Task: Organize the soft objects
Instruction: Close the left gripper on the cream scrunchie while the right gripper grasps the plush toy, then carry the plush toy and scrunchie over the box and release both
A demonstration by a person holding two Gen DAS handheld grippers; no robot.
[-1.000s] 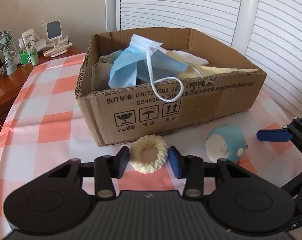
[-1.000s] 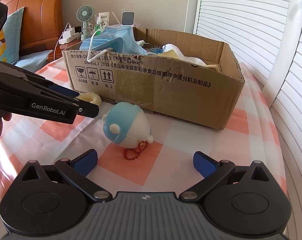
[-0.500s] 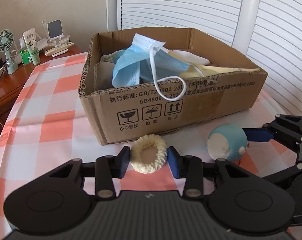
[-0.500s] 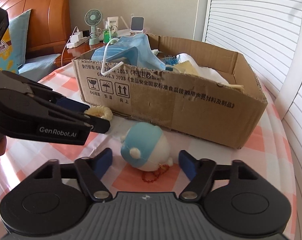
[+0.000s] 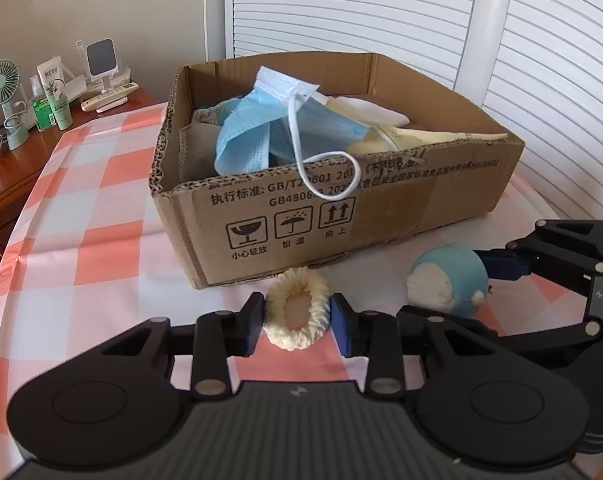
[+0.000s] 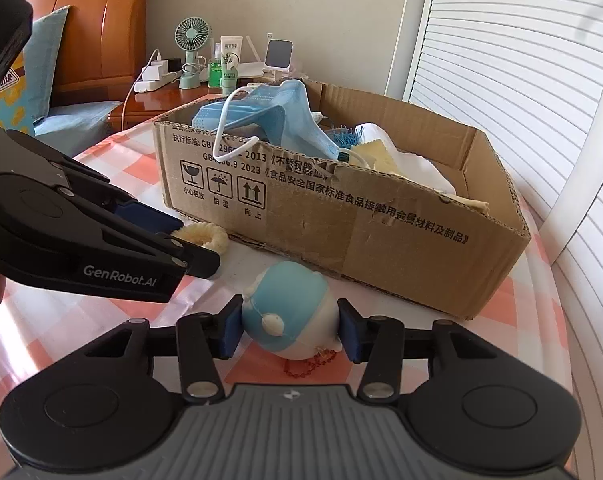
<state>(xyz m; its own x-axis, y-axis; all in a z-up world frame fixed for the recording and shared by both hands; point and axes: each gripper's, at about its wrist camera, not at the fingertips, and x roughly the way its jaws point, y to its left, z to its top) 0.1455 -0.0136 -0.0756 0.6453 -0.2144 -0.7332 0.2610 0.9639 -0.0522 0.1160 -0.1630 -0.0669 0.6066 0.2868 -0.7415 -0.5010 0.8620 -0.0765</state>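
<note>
A cream fluffy scrunchie [image 5: 297, 309] lies on the checked tablecloth in front of the cardboard box [image 5: 381, 216]. My left gripper [image 5: 298, 319] has its pads against both sides of it, squeezing it narrower. A blue and white plush toy [image 6: 289, 326] with a red bead chain lies to the right. My right gripper [image 6: 289, 330] has closed on it, pads touching both sides. The box holds blue face masks [image 5: 261, 128], white cloth and yellow cloth. The scrunchie [image 6: 203, 237] and the left gripper [image 6: 173, 244] also show in the right wrist view.
A wooden bedside table [image 6: 157, 100] behind the box carries a small fan [image 6: 189, 52], bottles, a charger and a phone stand. White louvred shutters [image 5: 541, 60] stand behind and to the right. The tablecloth [image 5: 81, 240] stretches left of the box.
Both grippers have closed. The left one narrowed onto the scrunchie. The right one moved forward over the plush toy and shut on it.
</note>
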